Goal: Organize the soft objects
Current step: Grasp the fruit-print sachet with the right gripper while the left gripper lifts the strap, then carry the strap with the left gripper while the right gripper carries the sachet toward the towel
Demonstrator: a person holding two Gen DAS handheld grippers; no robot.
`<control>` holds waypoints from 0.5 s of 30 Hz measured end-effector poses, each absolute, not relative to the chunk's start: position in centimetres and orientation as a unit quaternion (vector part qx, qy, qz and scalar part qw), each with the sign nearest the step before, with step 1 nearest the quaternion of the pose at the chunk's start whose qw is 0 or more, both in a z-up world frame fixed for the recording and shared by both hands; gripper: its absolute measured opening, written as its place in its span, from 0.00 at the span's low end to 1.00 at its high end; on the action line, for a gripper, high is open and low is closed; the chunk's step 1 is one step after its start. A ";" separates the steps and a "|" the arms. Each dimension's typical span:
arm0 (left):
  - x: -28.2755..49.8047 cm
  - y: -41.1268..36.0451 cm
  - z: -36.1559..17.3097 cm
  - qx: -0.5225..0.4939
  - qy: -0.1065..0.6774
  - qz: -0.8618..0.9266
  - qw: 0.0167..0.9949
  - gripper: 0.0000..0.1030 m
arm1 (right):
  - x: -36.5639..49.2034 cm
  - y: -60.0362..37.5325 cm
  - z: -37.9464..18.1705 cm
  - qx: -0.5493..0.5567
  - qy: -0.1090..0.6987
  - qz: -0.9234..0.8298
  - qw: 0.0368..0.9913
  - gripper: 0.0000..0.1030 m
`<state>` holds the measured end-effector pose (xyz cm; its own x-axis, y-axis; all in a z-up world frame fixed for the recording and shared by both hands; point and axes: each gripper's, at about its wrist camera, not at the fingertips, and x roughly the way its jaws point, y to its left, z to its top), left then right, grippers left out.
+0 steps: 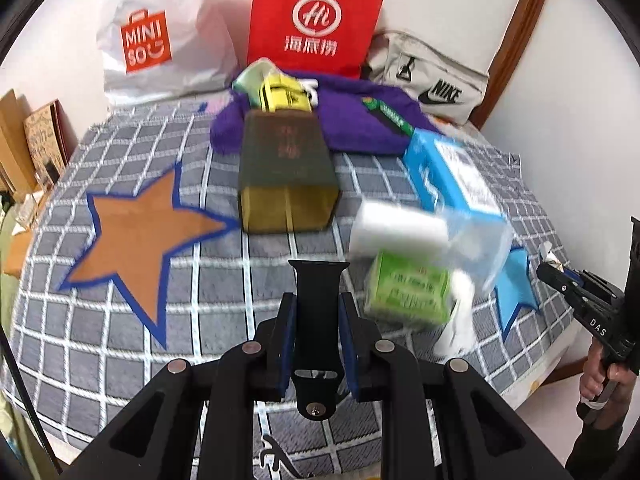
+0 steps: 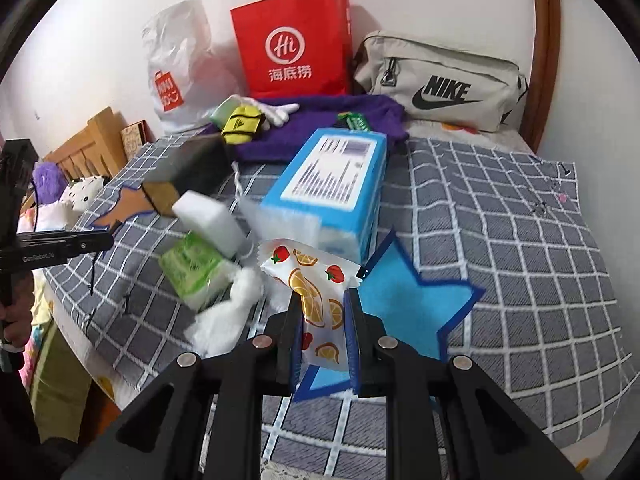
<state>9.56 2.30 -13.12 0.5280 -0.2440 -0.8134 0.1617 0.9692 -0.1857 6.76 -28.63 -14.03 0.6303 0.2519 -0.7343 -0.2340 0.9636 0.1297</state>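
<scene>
The left gripper (image 1: 318,320) was closed on a black strap (image 1: 317,320), which stood upright between the blue pads above the checked blanket (image 1: 120,360). The right gripper (image 2: 323,316) was pinched on a fruit-print packet (image 2: 316,284), held over the blue star (image 2: 416,308) on the blanket. In the left view, an olive box (image 1: 286,176) lay at 12 o'clock from the strap, with a yellow pouch (image 1: 284,94) behind it on a purple towel (image 1: 360,124). At 2 o'clock sat a blue box (image 1: 452,176), and just before it a white block (image 1: 400,226) rested on a green pack (image 1: 410,290); both were blurred. Against the wall stood three bags: a white Miniso bag (image 1: 156,32) at 10 o'clock, a red paper bag (image 1: 316,20) at 12 and a grey Nike bag (image 1: 436,76) at 1. What the bags held could not be seen, and the boxes were closed. An orange star (image 1: 140,240) marked the blanket at 9 o'clock.
</scene>
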 end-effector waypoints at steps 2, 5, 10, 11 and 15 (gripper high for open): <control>10.1 2.1 -12.3 -0.041 0.467 -0.115 0.876 0.20 | 7.4 -28.7 -13.1 0.016 0.403 0.141 0.904 0.17; 11.0 1.8 -11.3 -0.038 0.461 -0.114 0.879 0.20 | 8.5 -28.7 -11.8 0.017 0.393 0.145 0.908 0.17; 12.4 1.8 -10.1 -0.041 0.454 -0.108 0.884 0.20 | 10.5 -28.6 -10.1 0.021 0.382 0.153 0.911 0.17; 12.8 1.8 -9.8 -0.042 0.453 -0.105 0.884 0.20 | 10.9 -28.5 -9.7 0.018 0.379 0.155 0.912 0.17; 13.9 2.4 -9.0 -0.045 0.450 -0.092 0.887 0.20 | 12.4 -28.4 -8.7 0.015 0.374 0.158 0.914 0.17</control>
<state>13.91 2.37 -8.95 0.5782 -0.2040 -0.7900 0.1224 0.9790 -0.1633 12.38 -28.37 -8.67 0.6701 0.3003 -0.6788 -0.2782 0.9495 0.1454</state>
